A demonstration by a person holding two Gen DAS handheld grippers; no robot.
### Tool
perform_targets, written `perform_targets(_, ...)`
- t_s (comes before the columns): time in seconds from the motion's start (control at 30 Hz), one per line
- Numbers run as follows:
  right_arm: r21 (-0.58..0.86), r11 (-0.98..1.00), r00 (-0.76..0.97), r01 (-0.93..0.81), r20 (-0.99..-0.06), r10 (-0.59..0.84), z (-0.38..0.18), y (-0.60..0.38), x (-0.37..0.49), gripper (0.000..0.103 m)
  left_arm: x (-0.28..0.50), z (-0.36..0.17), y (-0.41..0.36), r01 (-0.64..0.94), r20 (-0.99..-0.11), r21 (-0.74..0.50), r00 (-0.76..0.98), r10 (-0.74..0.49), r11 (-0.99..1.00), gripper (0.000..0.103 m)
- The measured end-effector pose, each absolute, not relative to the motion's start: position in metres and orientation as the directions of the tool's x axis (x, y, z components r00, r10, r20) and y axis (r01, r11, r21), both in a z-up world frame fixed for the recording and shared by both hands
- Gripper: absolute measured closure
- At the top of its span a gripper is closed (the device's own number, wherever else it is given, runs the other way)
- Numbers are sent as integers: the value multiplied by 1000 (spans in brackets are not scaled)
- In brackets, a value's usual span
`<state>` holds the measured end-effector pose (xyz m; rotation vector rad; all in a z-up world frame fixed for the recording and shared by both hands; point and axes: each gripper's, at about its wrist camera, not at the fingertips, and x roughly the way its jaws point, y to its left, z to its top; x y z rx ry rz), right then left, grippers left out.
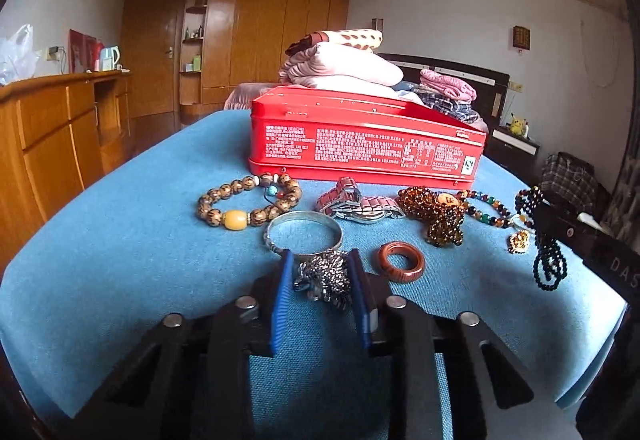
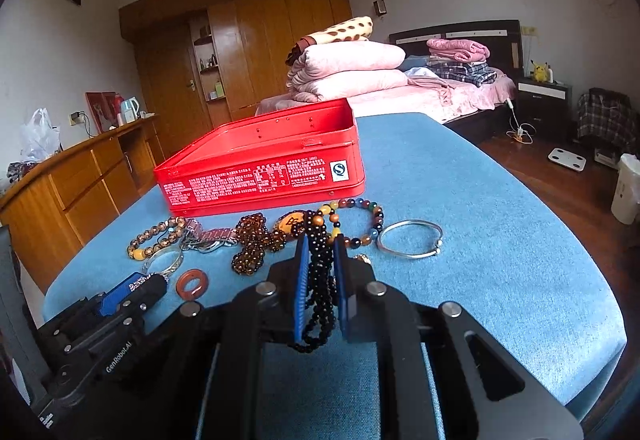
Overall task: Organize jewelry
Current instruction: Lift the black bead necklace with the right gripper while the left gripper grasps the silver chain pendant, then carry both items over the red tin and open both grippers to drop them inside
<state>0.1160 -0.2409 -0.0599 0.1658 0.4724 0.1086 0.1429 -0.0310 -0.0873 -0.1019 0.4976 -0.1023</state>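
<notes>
— Where are your tongs?

— My left gripper (image 1: 320,276) pinches the sparkly silver piece (image 1: 324,274), low centre, touching the silver bangle (image 1: 304,236). My right gripper (image 2: 320,268) clamps the black bead strand (image 2: 320,280).

— Room to move?

— Bare blue cloth (image 2: 480,240) at right, up to its edge; the red tin (image 2: 260,160) stands open behind the jewelry row.

Two low wrist views, close, both facing red tin (image 1: 366,144)
</notes>
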Motion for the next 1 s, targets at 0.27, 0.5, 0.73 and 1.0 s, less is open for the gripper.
perform_targets(0.27, 191, 979, 896, -64, -421, 141, -58, -243, 113, 91, 114, -69, -10, 61, -385, -130, 917, -107, 990, 78)
perform_targets(0.5, 170, 981, 915, -94, -374, 152, -45, -234, 113, 91, 127, -58, -2, 47, -386, -144, 917, -100, 988, 78)
perform_targets(0.73, 149, 981, 925, -121, -343, 166, -25, -230, 134, 91, 158, -34, -7, 51, -364, -118, 927, -92, 992, 78)
perform_targets(1.0, 166, 975, 917, -146, -349, 196, 10, -228, 198, 91, 220, 8, -14, 91, -357, -146, 924, -138, 985, 85)
